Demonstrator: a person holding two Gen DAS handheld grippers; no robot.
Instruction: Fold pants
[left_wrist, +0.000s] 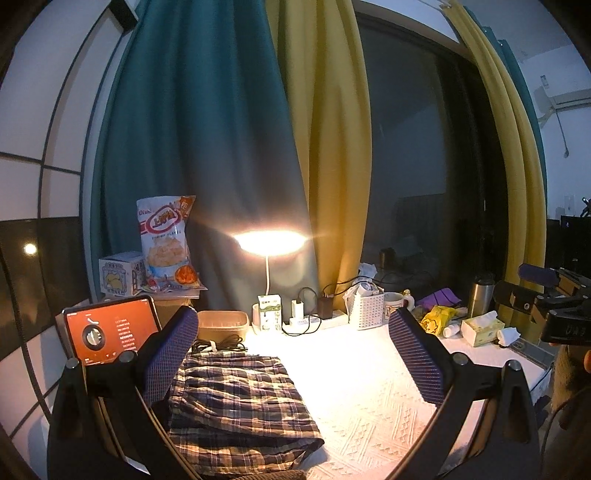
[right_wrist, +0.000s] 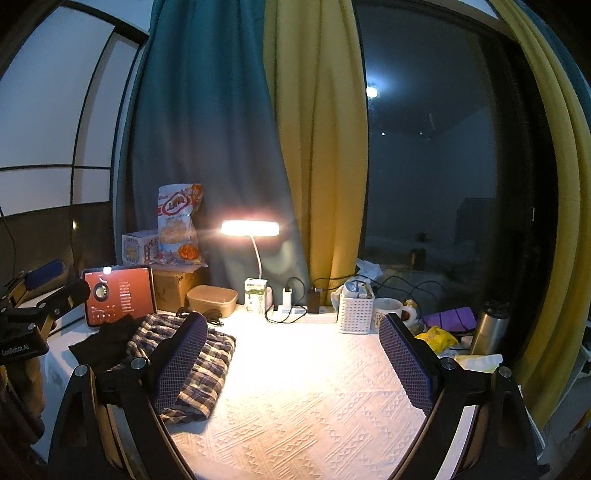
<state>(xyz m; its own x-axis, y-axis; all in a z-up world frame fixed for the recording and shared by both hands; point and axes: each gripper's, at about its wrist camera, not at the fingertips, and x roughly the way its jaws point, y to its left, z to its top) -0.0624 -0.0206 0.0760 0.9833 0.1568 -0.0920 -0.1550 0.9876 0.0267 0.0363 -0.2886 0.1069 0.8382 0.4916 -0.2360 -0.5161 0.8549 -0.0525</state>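
Plaid pants (left_wrist: 236, 402), folded into a thick flat bundle, lying at the left side of a table under a white patterned cloth (left_wrist: 369, 398); in the right wrist view the same pants (right_wrist: 192, 365) beside a dark garment (right_wrist: 107, 343) just to their left

Left gripper (left_wrist: 291, 362) held above the cloth, fingers wide apart and holding nothing; left finger pad (left_wrist: 170, 354) overlapping the near left edge of the pants in the picture, contact impossible to judge; right pad (left_wrist: 417, 358) over bare cloth

Right gripper (right_wrist: 291, 362) likewise spread wide and empty, raised over the cloth; left pad (right_wrist: 181, 362) in front of the pants, right pad (right_wrist: 406, 362) over bare cloth

Each gripper visible in the other's view: right gripper at the far right edge of the left wrist view, left gripper at the far left edge of the right wrist view

Behind the pants: tablet (left_wrist: 110, 328) with a lit orange screen, propped upright; tan container (left_wrist: 221, 325); coiled dark cable (left_wrist: 221, 345) touching the far edge of the pants

Along the back of the table: lit desk lamp (left_wrist: 271, 242), small carton (left_wrist: 269, 312), power strip (left_wrist: 317, 321) with plugs, white basket (left_wrist: 367, 308), mug (left_wrist: 395, 302), steel flask (left_wrist: 480, 295), tissue box (left_wrist: 482, 326)

Snack bag (left_wrist: 168, 240) upright on a cardboard box at back left, before teal and yellow curtains (left_wrist: 258, 129)
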